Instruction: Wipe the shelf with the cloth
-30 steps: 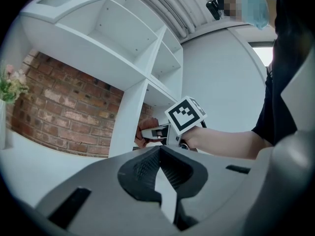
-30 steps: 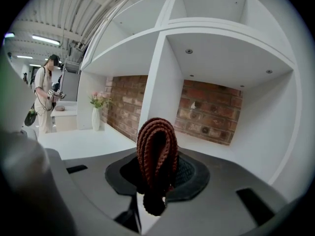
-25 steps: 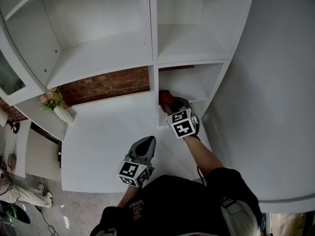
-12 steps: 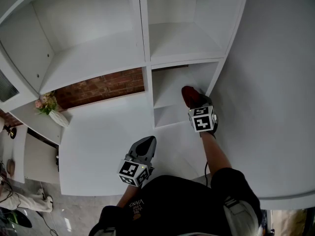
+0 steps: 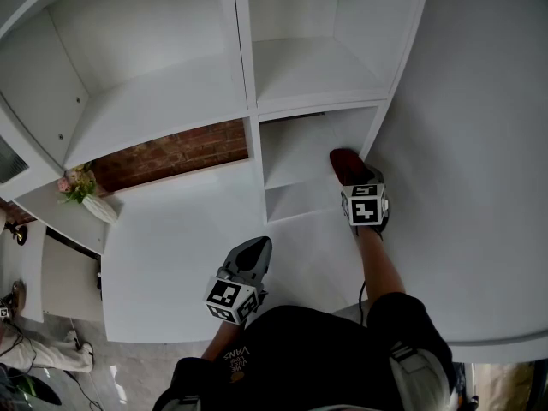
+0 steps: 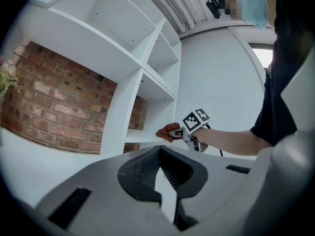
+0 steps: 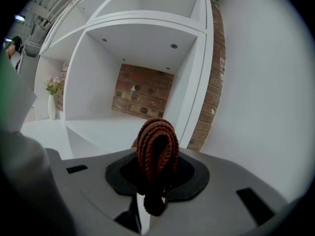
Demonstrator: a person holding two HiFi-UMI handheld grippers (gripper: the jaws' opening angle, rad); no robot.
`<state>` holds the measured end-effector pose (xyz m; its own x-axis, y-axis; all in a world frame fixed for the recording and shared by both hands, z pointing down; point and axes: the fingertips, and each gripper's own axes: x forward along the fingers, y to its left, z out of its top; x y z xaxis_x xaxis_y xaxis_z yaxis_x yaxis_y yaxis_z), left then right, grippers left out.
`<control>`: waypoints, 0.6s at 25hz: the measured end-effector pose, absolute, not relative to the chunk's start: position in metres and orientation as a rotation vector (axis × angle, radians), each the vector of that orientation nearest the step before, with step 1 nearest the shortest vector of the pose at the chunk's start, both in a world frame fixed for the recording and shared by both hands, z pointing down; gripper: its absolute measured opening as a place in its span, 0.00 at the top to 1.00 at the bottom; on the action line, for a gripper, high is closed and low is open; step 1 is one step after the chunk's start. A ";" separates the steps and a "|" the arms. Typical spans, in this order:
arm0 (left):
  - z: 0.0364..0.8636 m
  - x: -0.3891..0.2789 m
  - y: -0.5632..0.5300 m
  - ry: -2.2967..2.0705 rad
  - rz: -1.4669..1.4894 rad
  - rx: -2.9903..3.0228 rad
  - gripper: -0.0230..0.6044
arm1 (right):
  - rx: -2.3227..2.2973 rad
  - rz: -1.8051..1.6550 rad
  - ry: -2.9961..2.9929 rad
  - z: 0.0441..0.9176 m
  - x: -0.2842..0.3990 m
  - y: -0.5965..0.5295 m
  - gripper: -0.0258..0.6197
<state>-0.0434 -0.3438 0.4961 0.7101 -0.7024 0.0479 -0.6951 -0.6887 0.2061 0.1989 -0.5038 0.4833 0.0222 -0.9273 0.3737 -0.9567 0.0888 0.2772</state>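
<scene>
Cloth (image 5: 345,165) in the right gripper (image 5: 355,181), down on the shelf (image 5: 295,148); vase (image 5: 96,205) way off left of the left gripper (image 5: 254,248).

Left gripper view, contents:

- Left gripper (image 6: 159,151): grey body fills the lower foreground; dark ribbed pads, tips drawn together, nothing between them.
- White surface (image 6: 34,166): bare, beneath and beyond the gripper.
- Shelf unit (image 6: 123,107): white, open compartments, upright divider at centre.
- Brick wall (image 6: 54,102): red, behind the open lower bay.
- Flowers (image 6: 4,81): a sprig at the far left edge.
- Right gripper (image 6: 173,131): marker cube on top, held at the low shelf board, clamped on the cloth (image 6: 164,132).
- Cloth: reddish-brown, bunched, at the board's front edge.
- Person's forearm (image 6: 231,139): extends from a dark sleeve (image 6: 275,117).
</scene>
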 end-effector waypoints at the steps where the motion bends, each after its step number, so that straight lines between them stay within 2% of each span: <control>1: 0.496 -0.043 -0.344 -1.122 -0.052 2.708 0.95 | 1.849 0.083 -1.920 0.483 0.197 -0.503 0.82; 15: 0.481 -0.049 -0.337 -1.210 -0.067 2.701 0.95 | 1.783 -0.004 -2.127 0.469 0.157 -0.448 0.82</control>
<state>-0.0489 -0.3373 0.4811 0.6678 -0.7437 0.0327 -0.7355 -0.6524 0.1831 0.1570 -0.4479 0.4692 -0.1355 -0.9524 0.2731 -0.9515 0.2020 0.2321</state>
